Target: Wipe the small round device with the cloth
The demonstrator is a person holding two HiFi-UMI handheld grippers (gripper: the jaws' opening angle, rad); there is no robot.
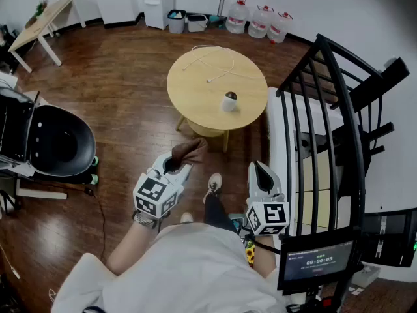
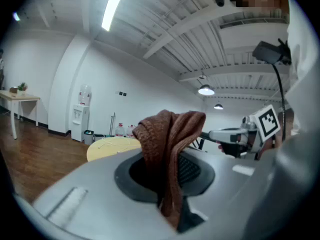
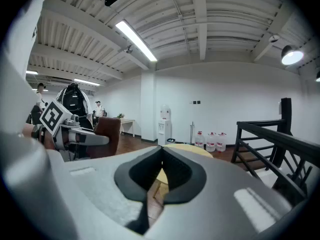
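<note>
1. On the round tabletop (image 1: 195,87), toward its near right edge, the device (image 1: 229,101) stands upright, white with a dark top.
2. A white cable (image 1: 210,57) lies across the tabletop's far half, apart from the device.
3. The left tongs (image 1: 177,160) pinch a brown cloth (image 1: 190,151), which bunches up out of the tips and folds over. They are in the air just short of the tabletop's near edge.
4. The right tongs (image 1: 259,169) are pressed together with nothing between them, near the tabletop's right side.
5. The device sits ahead of both tongs, well apart from each; neither the tongs nor the cloth touches it.
</note>
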